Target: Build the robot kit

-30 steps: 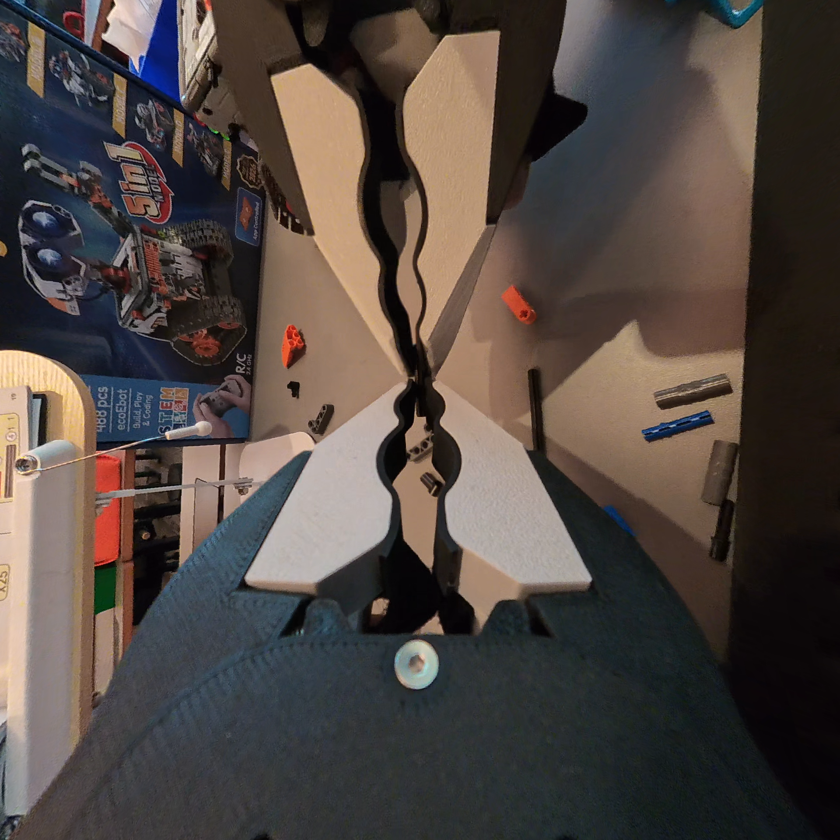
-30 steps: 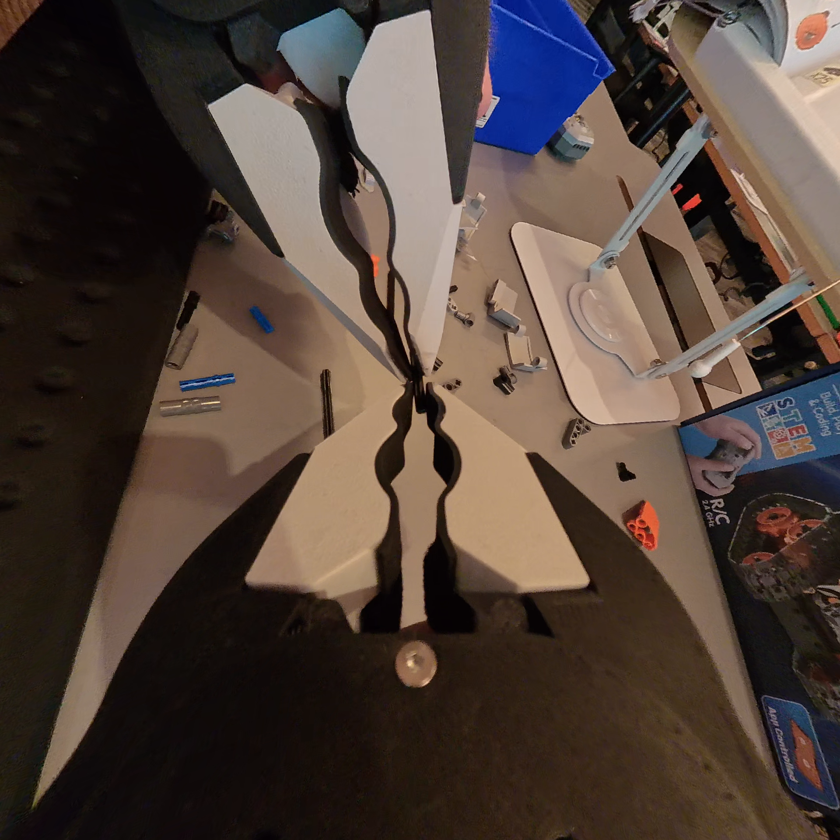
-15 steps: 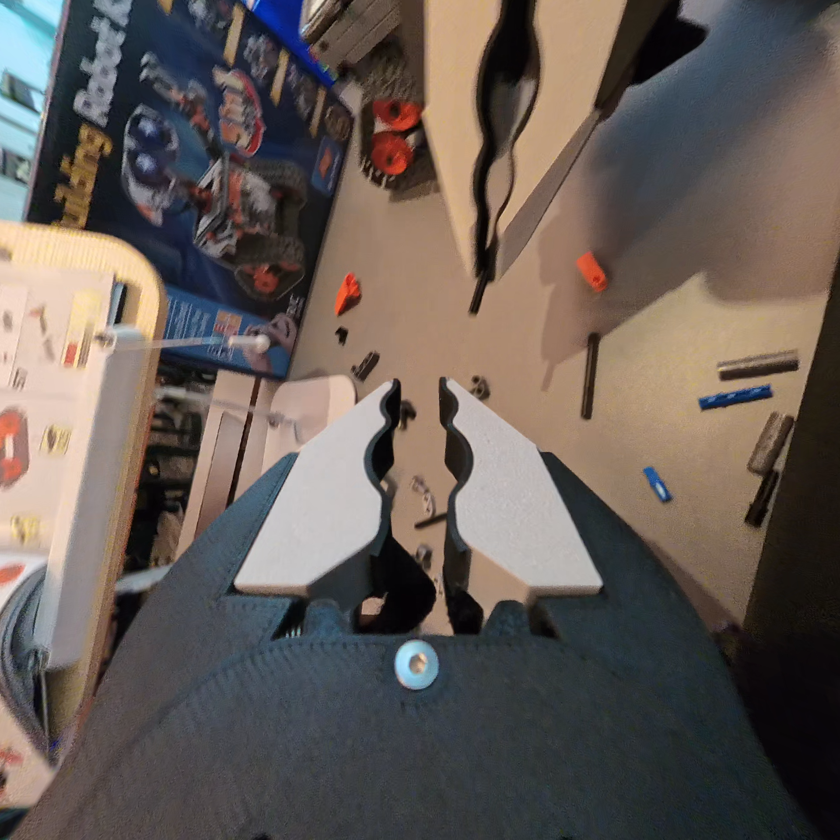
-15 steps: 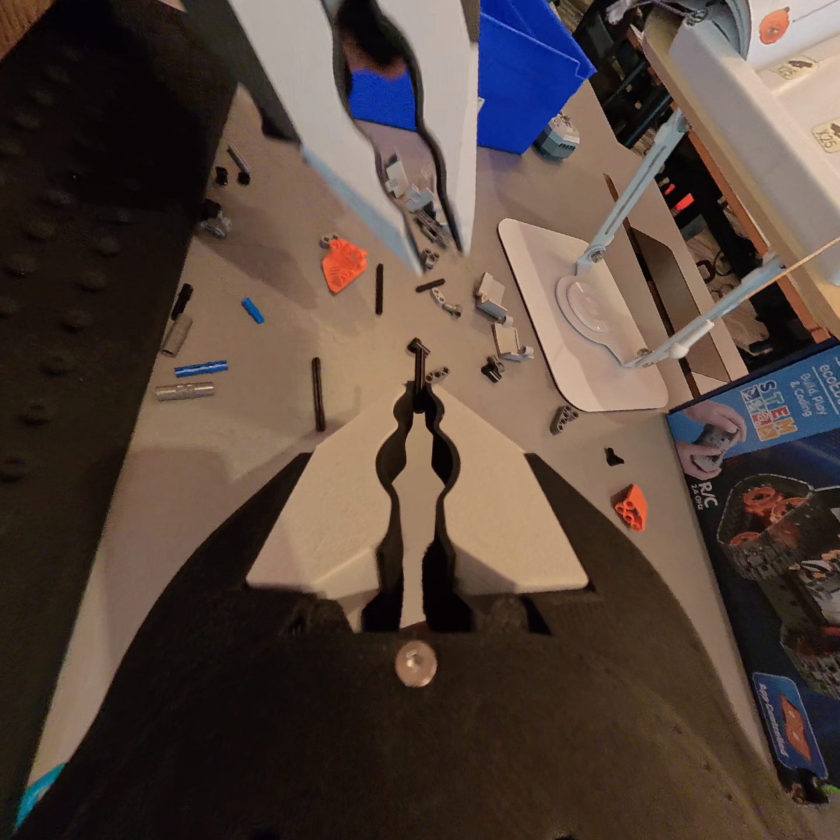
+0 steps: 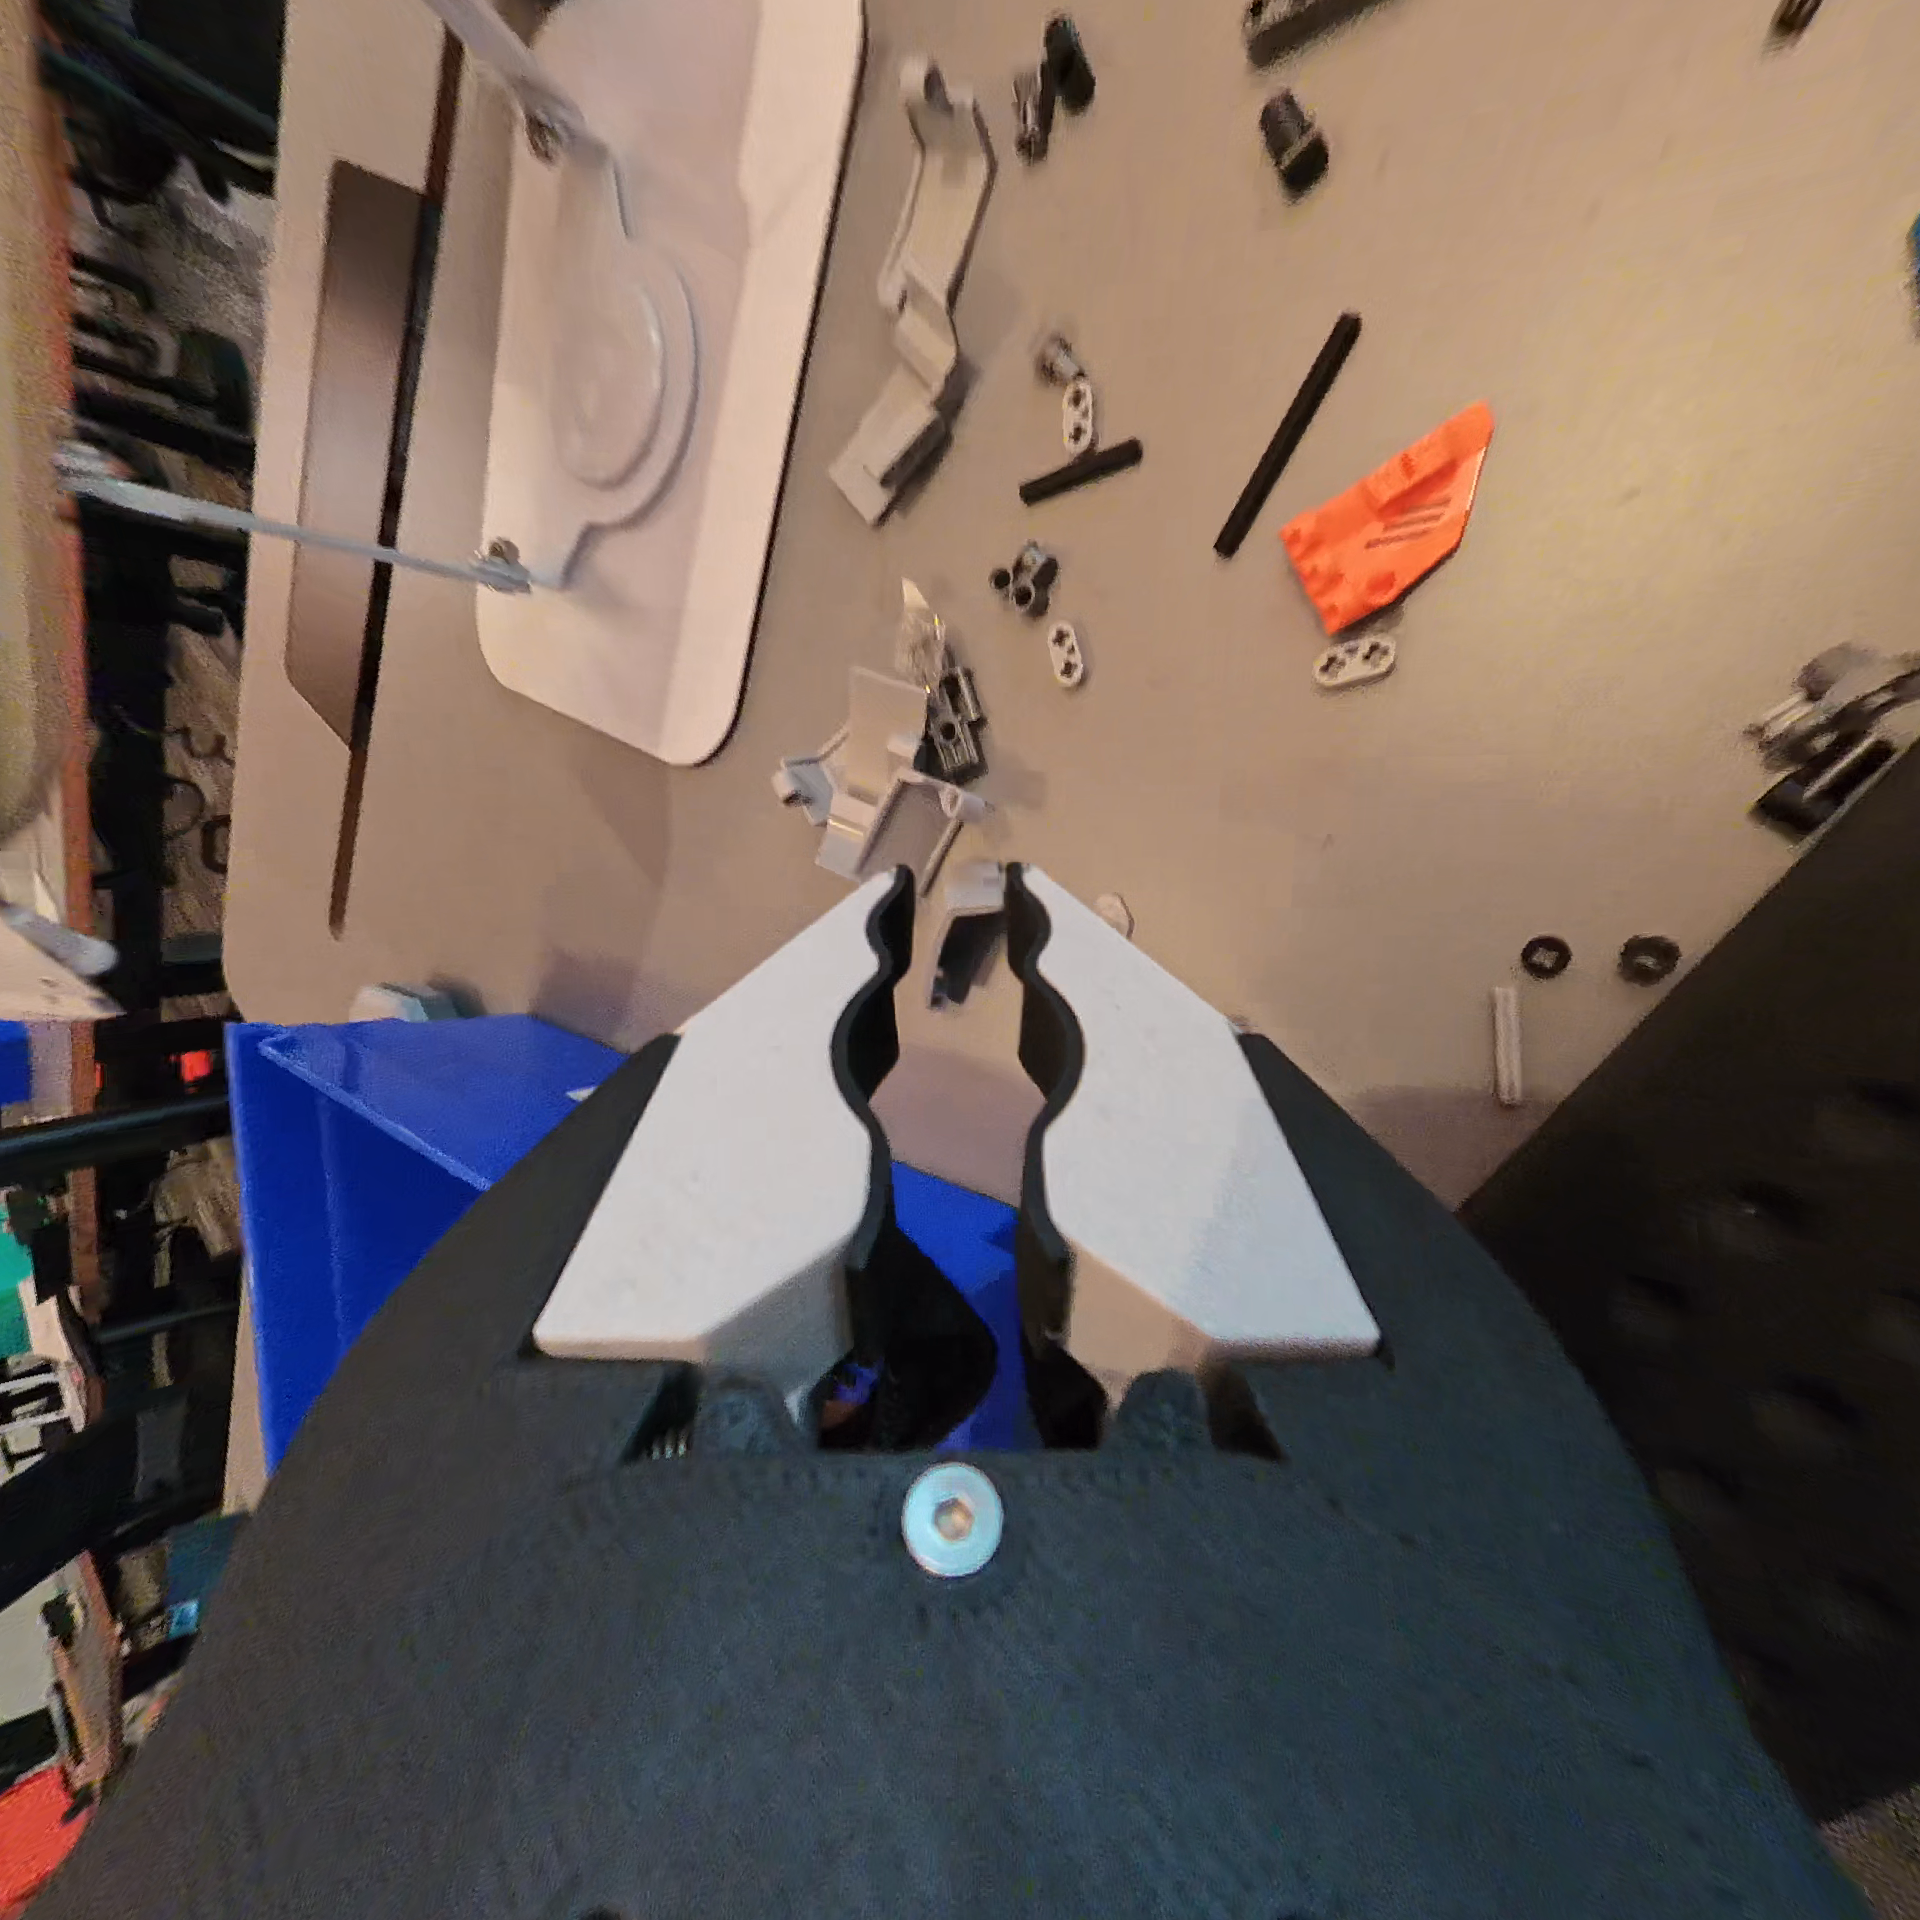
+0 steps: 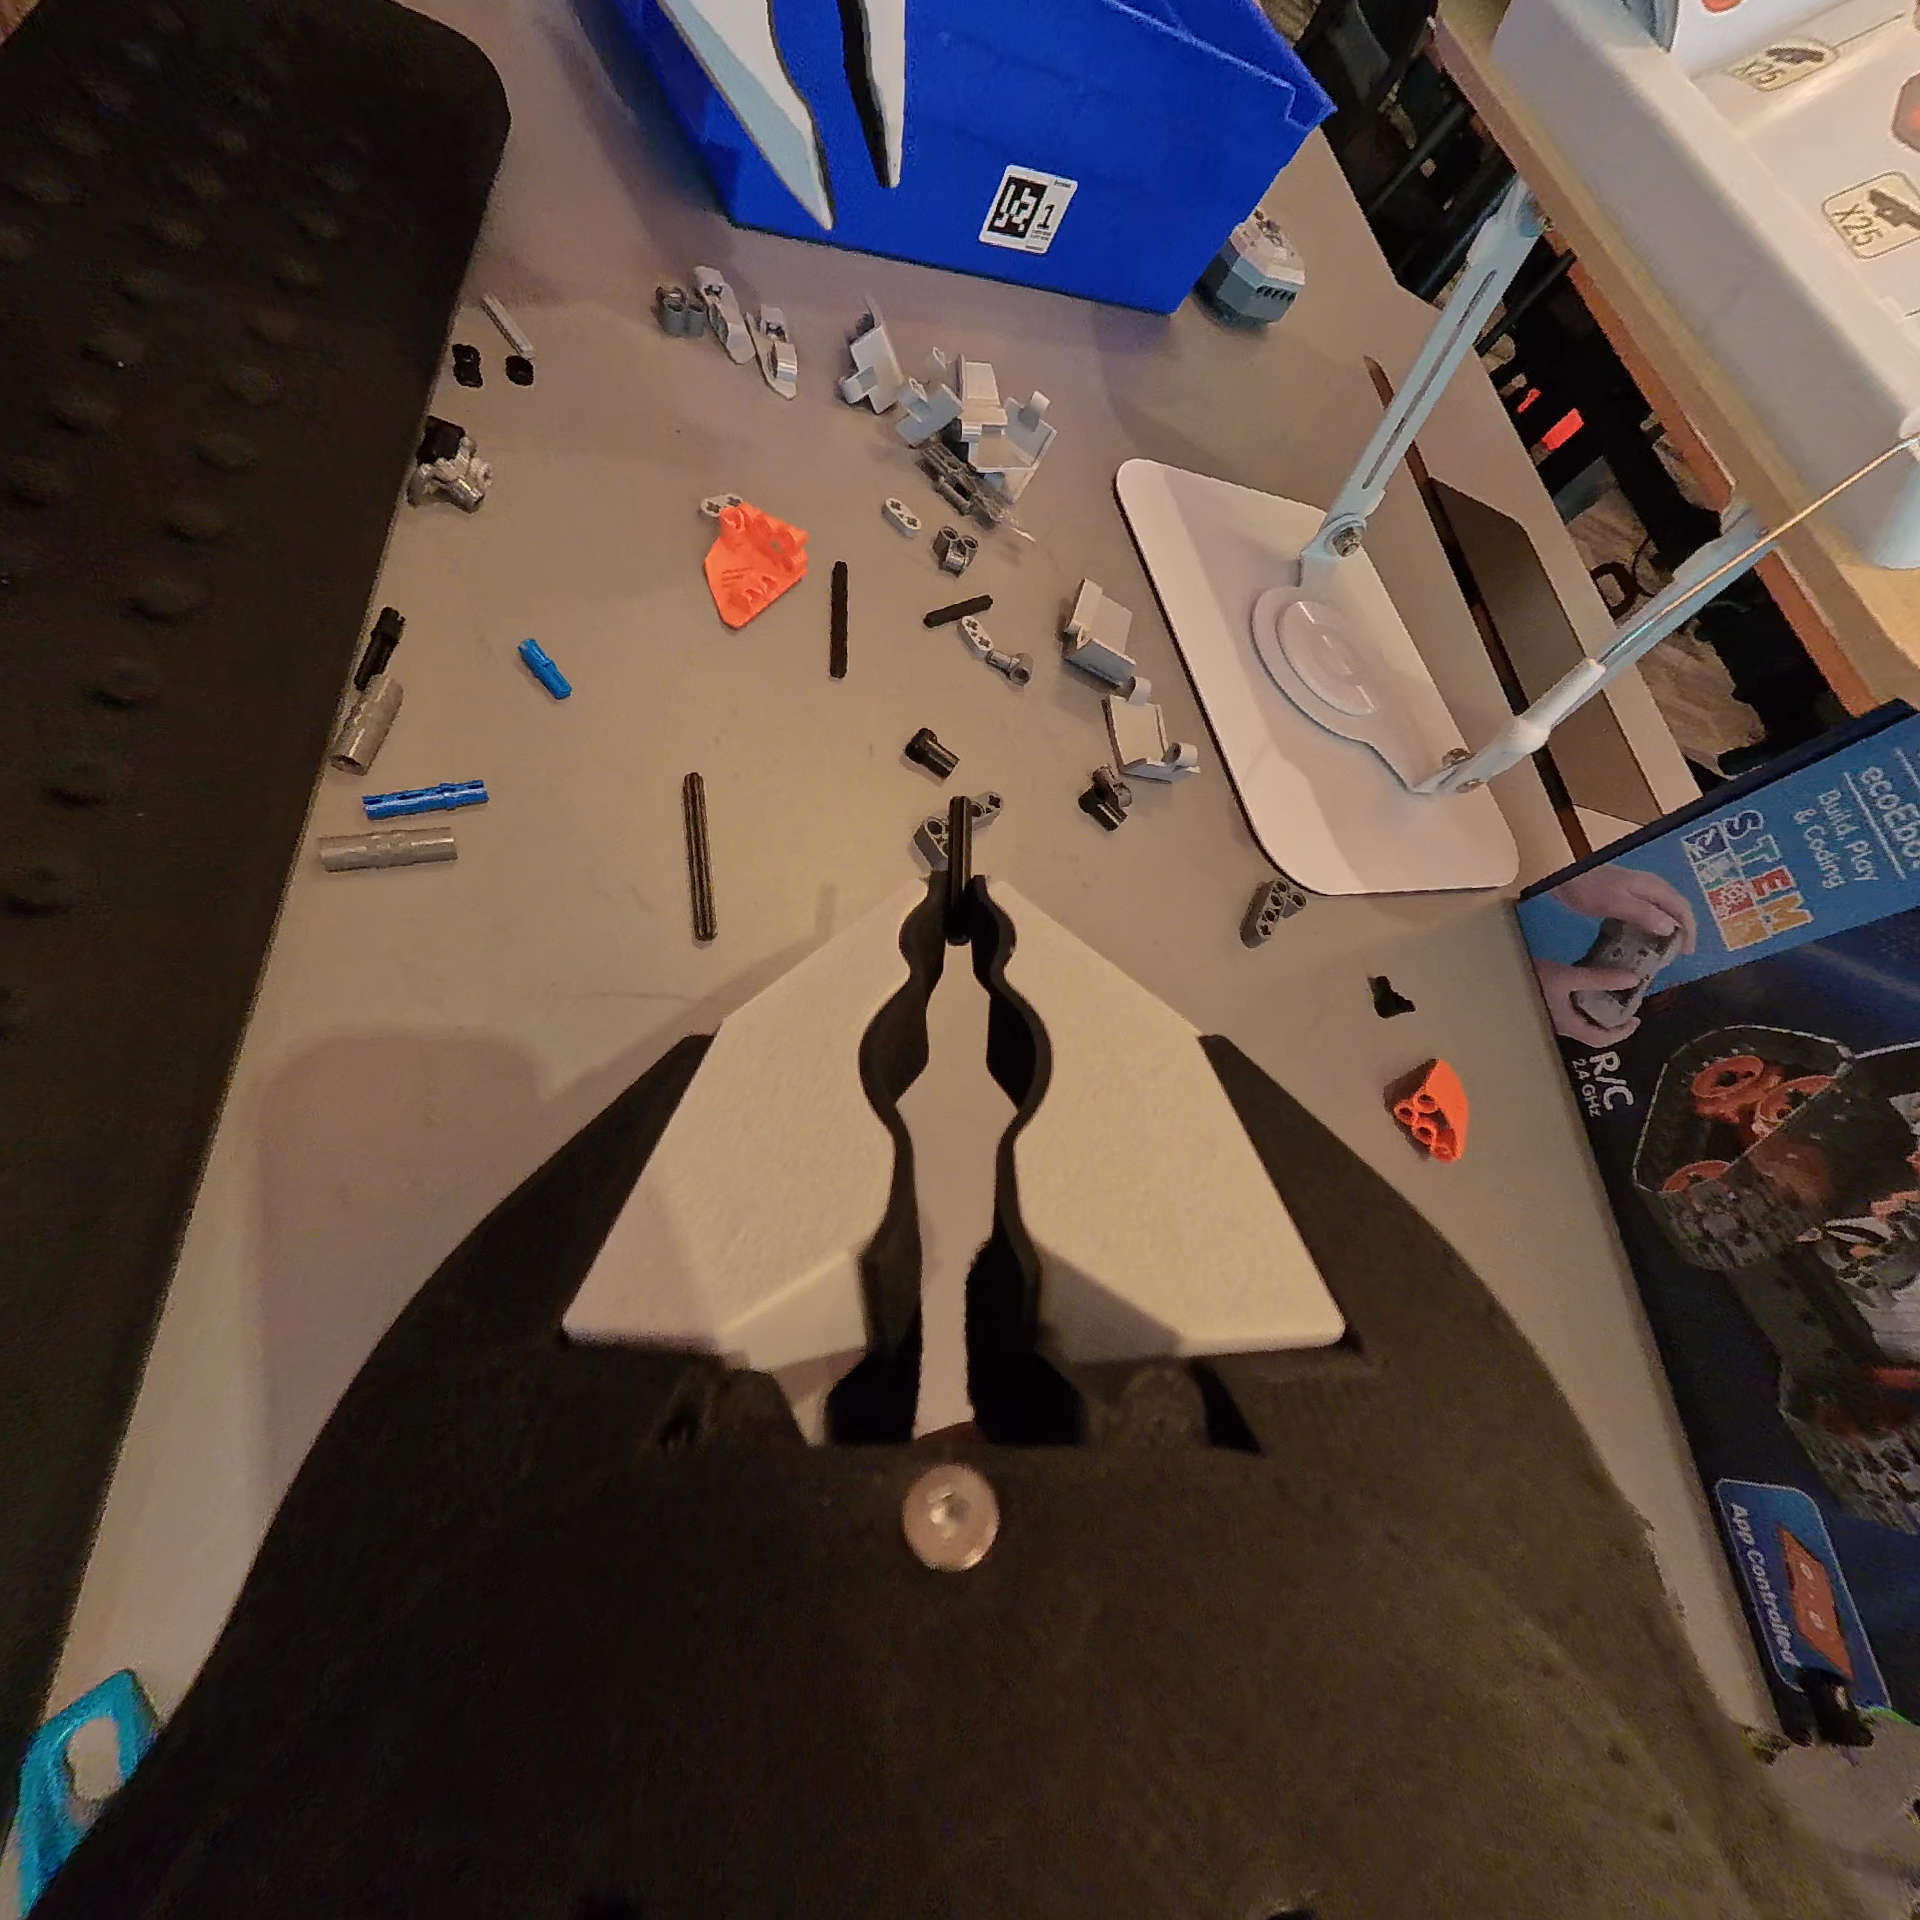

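Note:
My right gripper is shut on a short black axle, which sticks out past its tips a little above the grey table. A small grey connector lies just beyond the tips. My left gripper is open and empty. It hovers over the edge of the blue bin, and its tips point at a cluster of grey angled parts. The left gripper also shows far off at the top of the right wrist view, in front of the blue bin.
Loose parts are scattered on the table: an orange panel, a long black axle, a blue pin, a grey tube. A white lamp base and a printed toy box lie right. A black studded mat lies left. Across from one pair of fingers to the other is roughly 25 centimetres. Measured from the fingertips, the small grey connector is 9 centimetres or so from the right gripper and 20 centimetres from the left.
The grippers were tip to tip on the black axle. The left one opened, let go and swung away to the blue bin. The right one still holds the axle.

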Available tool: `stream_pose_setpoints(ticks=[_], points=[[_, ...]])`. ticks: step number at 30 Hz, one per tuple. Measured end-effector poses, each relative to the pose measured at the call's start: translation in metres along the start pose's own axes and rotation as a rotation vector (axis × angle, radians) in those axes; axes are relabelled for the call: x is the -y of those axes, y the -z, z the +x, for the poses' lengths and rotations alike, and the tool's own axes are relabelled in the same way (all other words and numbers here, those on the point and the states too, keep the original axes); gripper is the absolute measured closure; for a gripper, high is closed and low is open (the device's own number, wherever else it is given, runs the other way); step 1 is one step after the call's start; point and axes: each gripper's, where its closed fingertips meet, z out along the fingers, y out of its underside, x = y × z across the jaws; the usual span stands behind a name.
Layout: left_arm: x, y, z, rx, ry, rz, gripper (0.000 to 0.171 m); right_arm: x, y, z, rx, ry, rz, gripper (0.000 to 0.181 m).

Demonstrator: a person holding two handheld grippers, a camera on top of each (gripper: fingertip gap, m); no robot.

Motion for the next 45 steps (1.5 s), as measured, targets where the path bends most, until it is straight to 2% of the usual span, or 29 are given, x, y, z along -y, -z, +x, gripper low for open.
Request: stream_pose_setpoints(ticks=[8, 14, 19, 27, 30, 34, 36, 40, 45], points=[[-0.034, -0.006, 0.026, -0.141, 0.014, -0.169, 0.15, -0.003, 0.0, -0.002, 0.008, 0.002, -0.006, 0.18], [-0.055, -0.013, 0.038, -0.177, 0.021, -0.284, 0.151, -0.004, 0.0, -0.004, 0.014, 0.008, -0.01, 0.18], [-0.072, -0.019, 0.041, -0.207, 0.041, -0.347, 0.16, -0.005, 0.0, -0.004, 0.016, 0.006, -0.008, 0.181], [-0.056, -0.017, 0.055, -0.274, 0.063, -0.259, 0.161, -0.008, -0.001, -0.004, 0.022, 0.002, -0.014, 0.18], [-0.038, -0.017, 0.066, -0.309, 0.068, -0.198, 0.161, -0.009, -0.002, -0.004, 0.024, 0.003, -0.019, 0.18], [0.003, -0.018, 0.092, -0.397, 0.09, -0.048, 0.16, -0.008, -0.001, -0.005, 0.023, 0.005, -0.017, 0.18], [0.015, -0.018, 0.091, -0.374, 0.087, 0.003, 0.155, -0.008, -0.001, -0.004, 0.02, 0.008, -0.017, 0.18], [0.018, -0.012, 0.077, -0.333, 0.121, 0.033, 0.152, -0.007, 0.001, -0.004, 0.017, 0.009, -0.014, 0.18], [0.014, -0.01, 0.082, -0.343, 0.065, -0.011, 0.15, -0.007, 0.0, -0.005, 0.018, 0.011, -0.017, 0.18]])
